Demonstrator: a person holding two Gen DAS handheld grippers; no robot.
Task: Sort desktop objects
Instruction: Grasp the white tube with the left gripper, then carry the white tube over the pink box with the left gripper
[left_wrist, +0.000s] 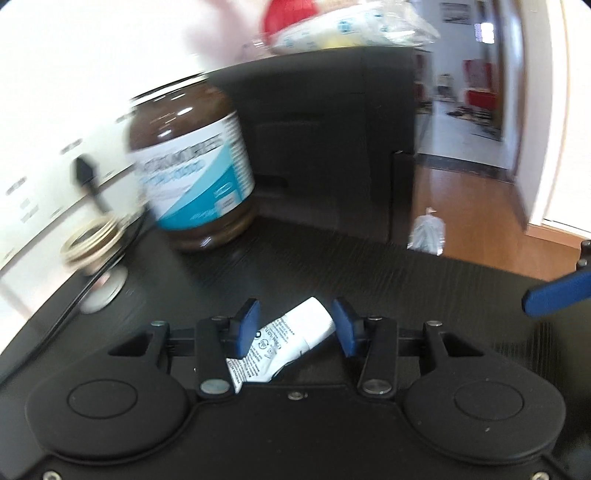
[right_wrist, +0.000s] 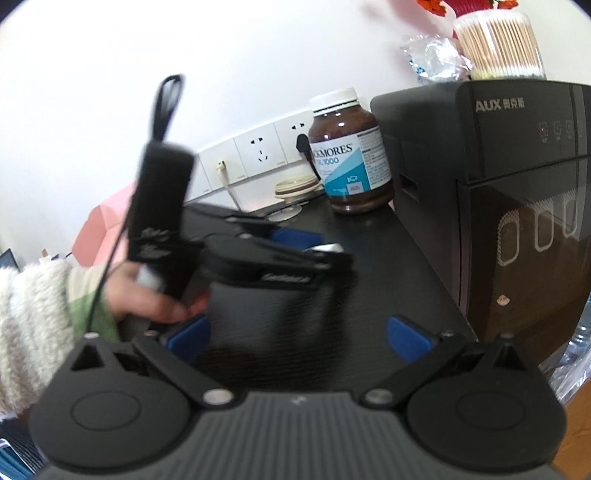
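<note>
Two tongs over the black bench (left_wrist: 369, 258). Left tongs (left_wrist: 295, 326) clamp a small white tube (left_wrist: 295, 332) lying flat at 6 o'clock; brown supplement bottle (left_wrist: 192, 162) at 10 o'clock. Right tongs (right_wrist: 299, 338) spread wide, nothing between them.

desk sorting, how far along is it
Nothing looks sorted yet. In hand: the left claw has a small white tube between its fingers on the black desk. Left: the brown supplement bottle and tape roll. The right claw is open, empty.
</note>
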